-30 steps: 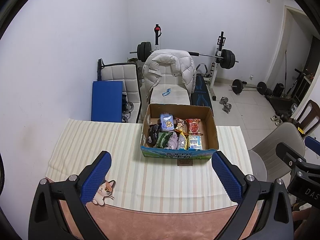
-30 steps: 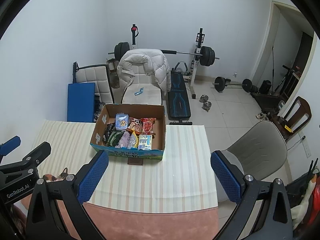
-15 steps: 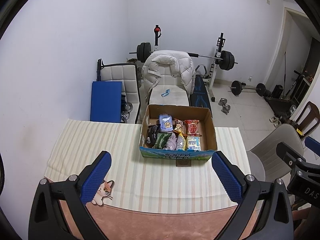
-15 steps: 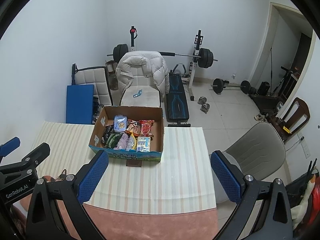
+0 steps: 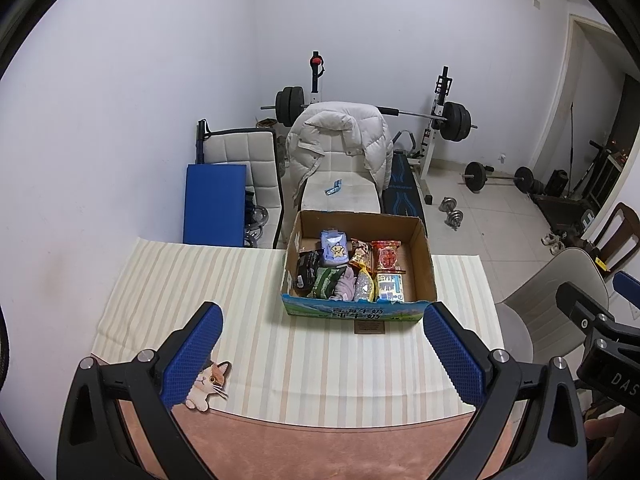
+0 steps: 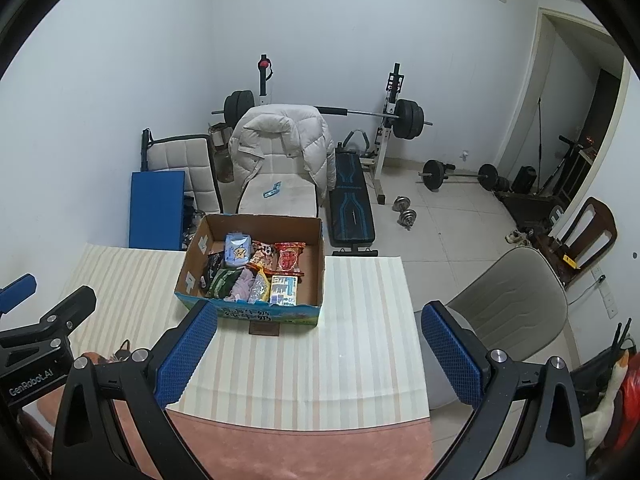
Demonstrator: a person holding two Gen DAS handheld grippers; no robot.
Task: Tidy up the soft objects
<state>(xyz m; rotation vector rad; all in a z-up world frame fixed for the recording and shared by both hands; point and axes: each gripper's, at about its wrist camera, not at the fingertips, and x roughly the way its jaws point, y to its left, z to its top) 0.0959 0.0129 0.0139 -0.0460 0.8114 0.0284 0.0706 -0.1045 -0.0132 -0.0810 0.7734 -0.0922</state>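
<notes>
An open cardboard box (image 5: 423, 264) stands on the striped tablecloth (image 5: 200, 280) at the table's far edge; it also shows in the right wrist view (image 6: 316, 268). It holds several soft packets, among them a blue star pouch (image 5: 334, 247), a red packet (image 5: 386, 256) and a lilac cloth (image 5: 346, 286). My left gripper (image 5: 322, 354) is open and empty, held above the table's near side. My right gripper (image 6: 318, 354) is open and empty too, to the right of the left one.
A small brown card (image 5: 369, 326) lies in front of the box. A cat sticker (image 5: 208, 384) lies near the left finger. A grey chair (image 6: 508, 312) stands right of the table. A chair with a white jacket (image 5: 340, 140) and gym gear stand behind.
Both grippers have drawn back slightly and risen, so the box sits a little farther off. Both stay open and empty.
</notes>
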